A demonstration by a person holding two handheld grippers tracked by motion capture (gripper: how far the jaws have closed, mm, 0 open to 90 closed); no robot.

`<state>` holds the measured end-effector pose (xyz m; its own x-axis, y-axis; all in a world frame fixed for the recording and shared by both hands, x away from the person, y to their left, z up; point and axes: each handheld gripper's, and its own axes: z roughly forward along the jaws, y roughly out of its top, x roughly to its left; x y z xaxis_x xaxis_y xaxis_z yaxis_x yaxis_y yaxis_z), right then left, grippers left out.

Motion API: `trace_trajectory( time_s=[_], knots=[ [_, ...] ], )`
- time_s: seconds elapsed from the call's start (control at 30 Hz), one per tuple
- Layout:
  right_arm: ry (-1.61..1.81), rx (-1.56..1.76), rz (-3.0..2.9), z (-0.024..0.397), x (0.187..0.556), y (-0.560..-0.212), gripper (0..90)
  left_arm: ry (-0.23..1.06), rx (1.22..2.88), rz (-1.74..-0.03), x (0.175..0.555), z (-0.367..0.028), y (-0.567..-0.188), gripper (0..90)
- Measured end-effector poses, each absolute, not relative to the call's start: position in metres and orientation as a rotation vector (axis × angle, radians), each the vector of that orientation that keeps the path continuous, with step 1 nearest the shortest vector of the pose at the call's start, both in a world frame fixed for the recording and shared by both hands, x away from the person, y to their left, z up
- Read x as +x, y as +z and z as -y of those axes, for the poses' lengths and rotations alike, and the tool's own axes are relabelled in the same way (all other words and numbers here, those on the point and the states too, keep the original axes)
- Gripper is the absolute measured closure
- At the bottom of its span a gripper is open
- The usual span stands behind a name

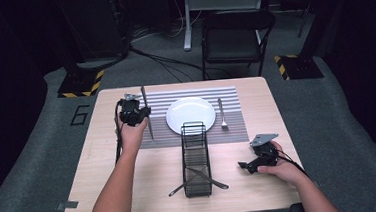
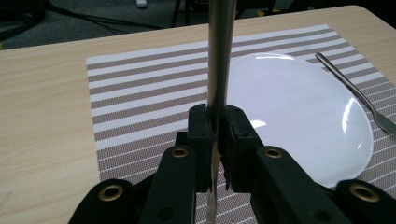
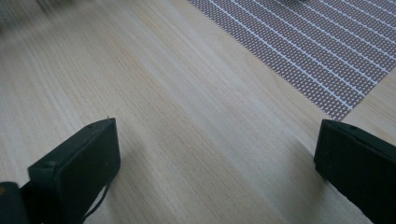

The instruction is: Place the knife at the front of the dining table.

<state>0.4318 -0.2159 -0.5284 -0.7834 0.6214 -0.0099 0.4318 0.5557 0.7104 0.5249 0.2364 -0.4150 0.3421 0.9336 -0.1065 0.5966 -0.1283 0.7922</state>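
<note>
Covering the wooden table [image 1: 131, 190], a striped placemat [image 1: 233, 130]; grey carpet [image 1: 337, 115] around.

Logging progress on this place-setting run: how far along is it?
Looks roughly midway. Done: the fork lies on the striped placemat, right of the white plate. In hand: the left hand-held gripper is shut on a knife, held over the mat's left edge. Left: two more utensils lie in the wire basket; the right hand-held gripper is open over bare table.
</note>
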Motion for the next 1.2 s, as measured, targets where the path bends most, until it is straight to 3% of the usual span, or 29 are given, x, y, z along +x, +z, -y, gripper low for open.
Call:
trace_trajectory(
  time_s=[1.2],
  knots=[
    [1.051,0.878,-2.534,0.216,0.432,-0.528,0.0,0.522,1.704,-1.476,0.563,-0.233,-0.453,82.8]
  ],
)
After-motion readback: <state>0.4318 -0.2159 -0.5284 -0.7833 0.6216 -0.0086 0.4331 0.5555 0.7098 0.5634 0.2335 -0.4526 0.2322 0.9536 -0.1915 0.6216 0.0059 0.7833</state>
